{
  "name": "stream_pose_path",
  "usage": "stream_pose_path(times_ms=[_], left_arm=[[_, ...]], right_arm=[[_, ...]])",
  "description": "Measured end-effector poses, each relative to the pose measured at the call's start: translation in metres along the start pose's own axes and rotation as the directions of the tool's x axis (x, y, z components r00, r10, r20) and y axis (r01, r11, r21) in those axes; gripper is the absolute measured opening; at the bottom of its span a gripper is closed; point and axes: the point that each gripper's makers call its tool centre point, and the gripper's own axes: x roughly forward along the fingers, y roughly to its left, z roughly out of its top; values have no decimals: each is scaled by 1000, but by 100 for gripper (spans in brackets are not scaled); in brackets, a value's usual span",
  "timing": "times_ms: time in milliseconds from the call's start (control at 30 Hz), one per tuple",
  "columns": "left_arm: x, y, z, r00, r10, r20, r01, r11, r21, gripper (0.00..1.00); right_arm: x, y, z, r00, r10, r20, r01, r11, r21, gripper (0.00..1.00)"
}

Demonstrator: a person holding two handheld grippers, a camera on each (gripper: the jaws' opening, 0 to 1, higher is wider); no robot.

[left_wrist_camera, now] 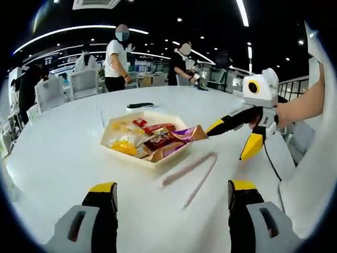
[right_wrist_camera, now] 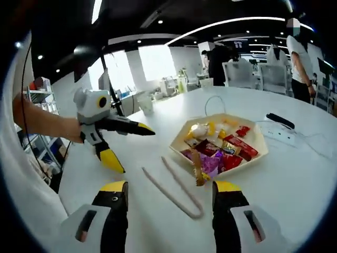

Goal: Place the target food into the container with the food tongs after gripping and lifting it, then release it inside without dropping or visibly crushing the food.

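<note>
Nothing of the task looks begun. On the white round worktop (left_wrist_camera: pixel 63 153) the left tool (left_wrist_camera: pixel 171 196) hovers with its yellow-tipped jaws spread wide and empty. Just beyond it, at about twelve o'clock, the pale pink plastic food tongs (left_wrist_camera: pixel 192 171) lie flat and untouched. At eleven o'clock sits the shallow cream-coloured tray (left_wrist_camera: pixel 158 159), heaped with wrapped snacks in red, yellow and purple packets (left_wrist_camera: pixel 152 138). At two o'clock the right tool (left_wrist_camera: pixel 234 138) hangs above the worktop, jaws parted, gripping nothing. Picking up the tongs, lifting a snack and releasing it all remain.
</note>
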Motion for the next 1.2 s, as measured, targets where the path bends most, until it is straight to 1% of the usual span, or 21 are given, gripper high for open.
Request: stream_pose_path(times_ms=[33, 67, 100, 200, 333, 367, 400, 500, 700, 733, 800, 933, 967, 1000, 1033, 1100, 1133, 1167, 1200], left_arm=[[-3, 2, 3, 1000, 11, 14, -11, 1000, -9, 92], [-8, 5, 9, 999, 30, 42, -29, 999, -16, 93], [-11, 6, 13, 998, 33, 59, -32, 999, -28, 93], [-19, 10, 21, 994, 53, 99, -47, 997, -63, 99], [-30, 14, 29, 989, 68, 131, -55, 994, -98, 99], [-31, 14, 30, 989, 69, 133, -55, 993, -101, 99], [-35, 14, 35, 986, 73, 151, -58, 993, -104, 99], [-44, 13, 41, 981, 79, 178, -60, 993, -106, 99], [-65, 6, 47, 975, 88, 202, -70, 993, -94, 99], [-74, 4, 50, 973, 90, 214, -71, 993, -93, 99], [-81, 2, 53, 971, 92, 222, -75, 993, -86, 99], [-104, -3, 61, 965, 102, 241, -86, 993, -78, 99], [-110, -4, 62, 965, 105, 239, -86, 992, -91, 99], [-112, -5, 63, 966, 106, 237, -85, 992, -96, 99], [-118, -10, 69, 964, 111, 243, -88, 991, -105, 99], [-127, -13, 76, 955, 120, 271, -95, 990, -107, 99], [-132, -14, 78, 952, 122, 281, -95, 989, -111, 99], [-139, -20, 84, 945, 126, 303, -93, 988, -120, 99], [-143, -23, 87, 942, 128, 311, -95, 988, -120, 99]], right_arm=[[-2, -3, 4, 1000, -22, 9, 22, 1000, -12, 71], [-3, -5, 6, 999, -35, 13, 35, 999, -22, 74], [-5, -6, 8, 999, -39, 19, 39, 999, -20, 77], [-10, -11, 14, 997, -65, 31, 65, 998, -2, 83], [-19, -12, 21, 995, -92, 38, 92, 996, 4, 85], [-20, -12, 22, 995, -94, 39, 94, 996, 3, 85], [-25, -10, 26, 994, -103, 46, 103, 995, -1, 85], [-33, -4, 33, 991, -120, 66, 121, 993, -10, 85], [-44, 8, 43, 984, -142, 110, 143, 990, -1, 85], [-48, 12, 45, 982, -147, 122, 149, 989, -6, 85], [-54, 16, 48, 979, -155, 130, 157, 988, -5, 85], [-66, 25, 55, 973, -168, 157, 171, 985, -8, 85], [-72, 24, 59, 965, -196, 172, 204, 979, -25, 85], [-74, 24, 61, 963, -204, 176, 213, 977, -30, 85], [-79, 29, 63, 964, -197, 177, 205, 978, -28, 84], [-85, 33, 67, 963, -198, 184, 206, 978, -27, 84], [-88, 35, 70, 959, -202, 197, 213, 976, -34, 84], [-94, 38, 73, 956, -205, 210, 218, 975, -41, 84], [-97, 39, 74, 956, -205, 210, 218, 975, -40, 84]])
